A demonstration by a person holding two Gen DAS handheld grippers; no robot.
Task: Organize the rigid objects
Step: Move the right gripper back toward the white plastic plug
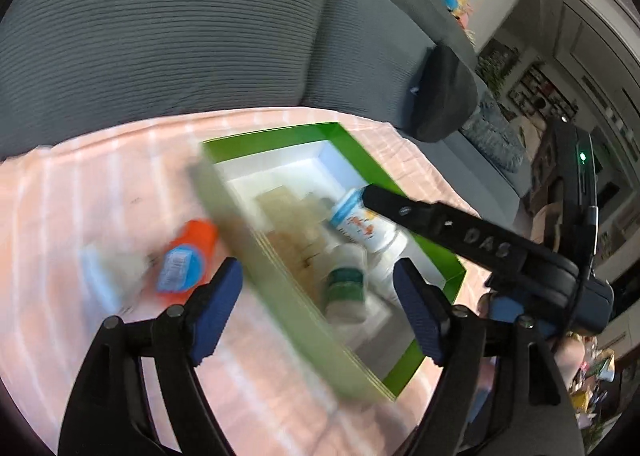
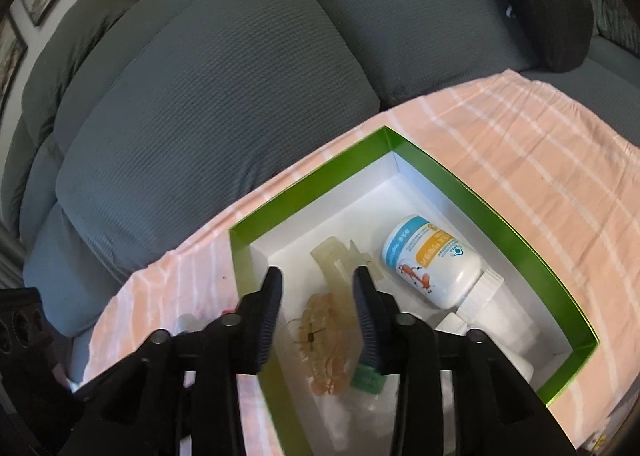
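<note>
Left wrist view
Box: a green-rimmed box (image 1: pixel 340 133) with a white inside is seen lying open on the cloth; its near wall is smeared by blur.
Contents: a white bottle with a blue and orange label (image 1: pixel 366 225) is laid on its side against the box's far right wall; a green-capped bottle (image 1: pixel 346 288) is seen nearer, and a pale, blurred clip (image 1: pixel 288 215) lies toward the box's left wall.
Outside the box: an orange bottle with a blue label (image 1: pixel 188 260) is laid on the cloth just left of the box.
Left gripper (image 1: pixel 318 298): its blue pads are spread wide above the box's near wall; nothing is clamped or touched.
Right gripper (image 1: pixel 460 230): only one black finger is shown, reaching over the box's right rim.

Right wrist view
Box (image 2: pixel 496 211): the same white bottle (image 2: pixel 434 262) is seen near its right wall, the translucent clip (image 2: pixel 340 260) in the middle, the green-capped bottle (image 2: pixel 366 378) nearest.
Right gripper (image 2: pixel 318 308): the fingers are held partly apart over the clip, which shows between them; the pads are not pressed on it.
Surface: a peach cloth with white stripes (image 2: pixel 520 135) is spread under the box.
Room: a grey sofa (image 2: pixel 224 95) is seen behind the box, with a dark cushion (image 2: pixel 544 3) at its right.
</note>
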